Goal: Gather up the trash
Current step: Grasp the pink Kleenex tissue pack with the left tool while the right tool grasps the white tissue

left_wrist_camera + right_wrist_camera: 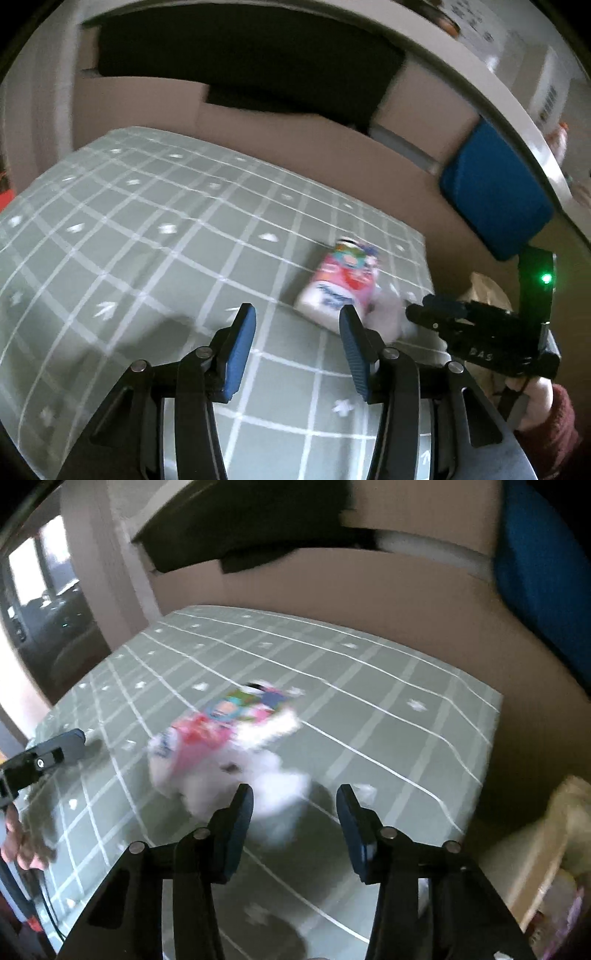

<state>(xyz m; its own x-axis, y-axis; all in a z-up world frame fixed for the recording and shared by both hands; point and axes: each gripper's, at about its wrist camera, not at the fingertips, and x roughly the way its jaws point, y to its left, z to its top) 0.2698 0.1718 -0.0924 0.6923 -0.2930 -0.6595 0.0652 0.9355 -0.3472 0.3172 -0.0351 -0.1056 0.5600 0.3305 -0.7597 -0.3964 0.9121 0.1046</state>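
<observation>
While your right gripper (294,801) stands with its jaws parted and nothing pressed between the pads, the white tissue wad (275,794) lies just ahead of the fingertips on the green grid-patterned mat (388,701), touching the near end of the pink printed wrapper (214,731). Take that wrapper as your landmark. It lies on its side toward the far right part of the mat, and both pictures are blurred, so I cannot tell whether tissue and wrapper are 1 crumpled piece or 2.

Your left gripper (297,325) is also spread and empty, its right finger just short of the wrapper's near end.

Risks from here, as I judge them:
- Closing the right jaws too early would pinch only a wisp of tissue, which could tear or slip out on the lift.
- Both tools converge on the same spot beside the wrapper; in the left wrist view the right tool sits just to the wrapper's right, so a finger collision is likely if both advance.
- A light wrapper may skid along the mat if nudged rather than gripped.
- Pads pressed down hard could catch the mat itself.

The paper bag (554,849) sits off the mat's right edge, well apart from the wrapper.
</observation>
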